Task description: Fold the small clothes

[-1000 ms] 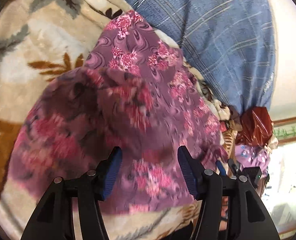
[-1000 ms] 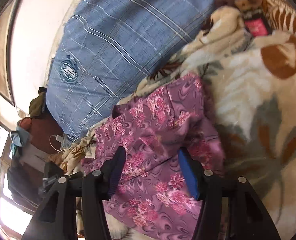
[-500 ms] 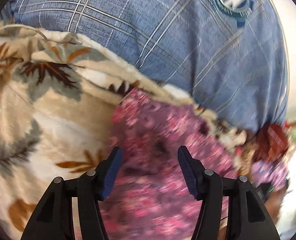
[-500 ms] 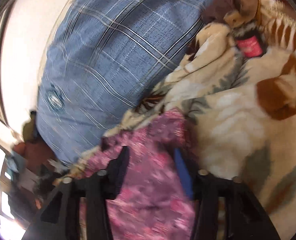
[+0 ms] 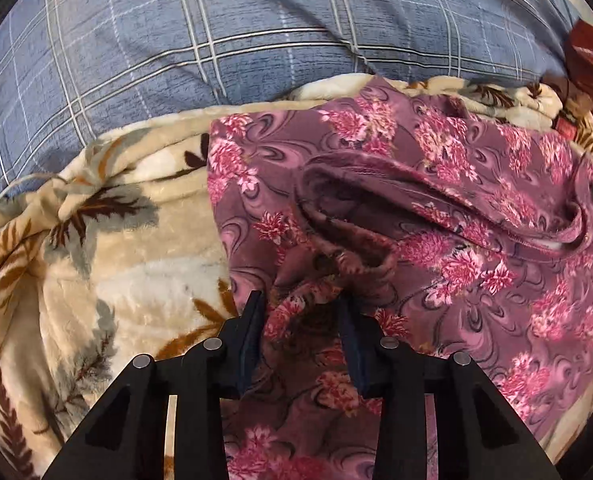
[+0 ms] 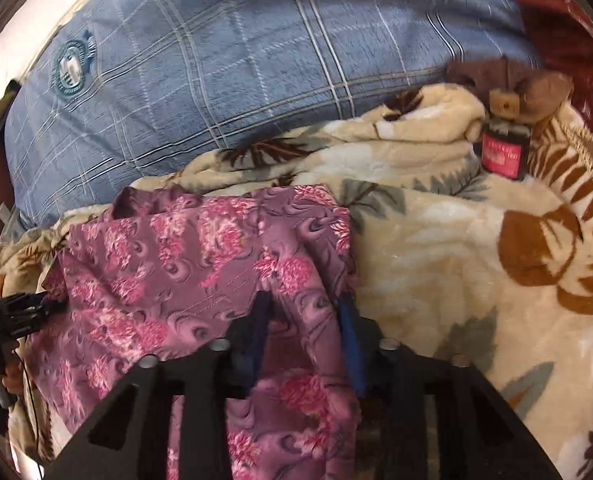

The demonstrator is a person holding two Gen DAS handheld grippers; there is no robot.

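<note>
A: Entry. Purple floral garment (image 5: 436, 216) lies on the cream leaf-print blanket (image 5: 108, 264), near the blanket's far edge, where the blue plaid pillow (image 5: 256, 28) begins.

B: Orientation?

A: In the left wrist view it spreads from the middle to the right edge of the blanket. An open hem or neckline gapes near its centre, its slit running left to right, slightly downhill to the right. The garment's left side edge runs toward and away from the camera. Which end is top I cannot tell.

B: Left tongs (image 5: 300, 320)?

A: Closing. A bunched fold of the purple cloth sits between the blue pads. Whether they press it firmly yet, I cannot tell.

B: Right tongs (image 6: 304, 320)?

A: Also closing. In the right wrist view a ridge of the garment (image 6: 200, 264) rises between the pads and drapes over toward the camera. Grip not confirmed; picture slightly blurred.

B: So each holds one side?

A: The right tongs sit at the garment's right side edge, beside bare blanket (image 6: 456, 264). The left tongs sit near its left side edge. The left tongs show small at the left rim of the right view (image 6: 16, 308).

B: Other items?

A: A small jar with a pink label (image 6: 502, 152) at the far right of the blanket, against a brown cloth (image 6: 512, 80). Dark red fabric (image 6: 556, 8) behind that.
</note>
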